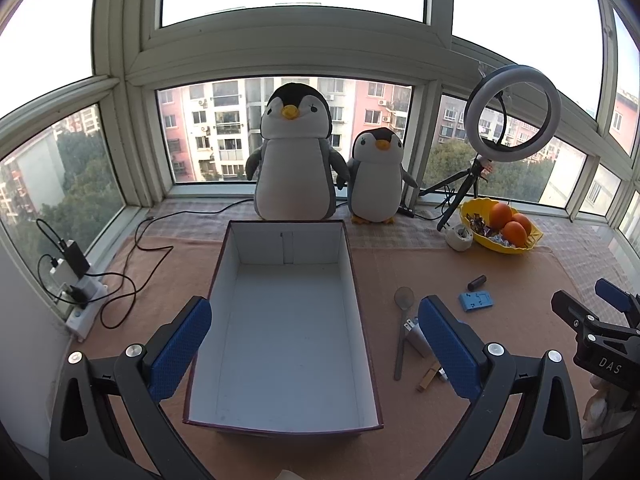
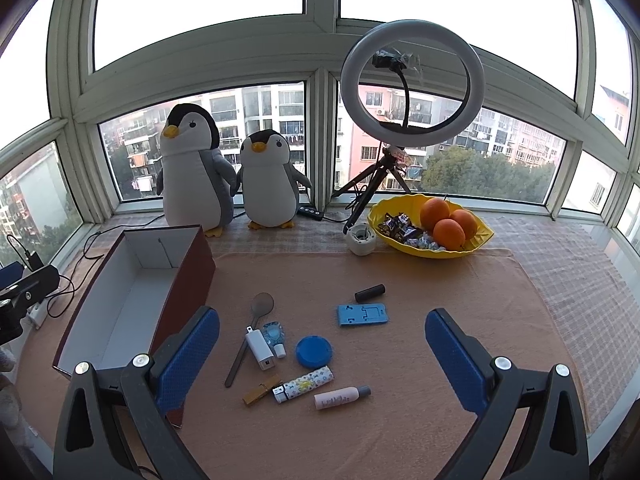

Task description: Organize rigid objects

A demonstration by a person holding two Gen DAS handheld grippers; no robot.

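An open box [image 1: 286, 312] with white inside and dark red walls [image 2: 188, 276] lies empty on the peach cloth. My left gripper [image 1: 316, 340] hovers open above it. My right gripper [image 2: 322, 356] is open over a scatter of small items: a metal spoon [image 2: 250, 332], a white USB plug [image 2: 260, 350], a small clear bottle [image 2: 275, 336], a blue round lid [image 2: 314, 351], a patterned lighter [image 2: 304, 384], a wooden clothespin [image 2: 261, 396], a pink tube [image 2: 342, 397], a blue phone stand [image 2: 363, 314] and a dark cylinder [image 2: 370, 292]. The right gripper shows in the left wrist view at the right edge [image 1: 600, 320].
Two plush penguins [image 1: 296, 156] [image 1: 378, 176] stand on the sill behind the box. A ring light on a tripod [image 2: 412, 84], a yellow bowl with oranges and sweets [image 2: 430, 226] and a white round holder [image 2: 361, 239] sit at the back right. Cables and a power strip [image 1: 86, 300] lie left.
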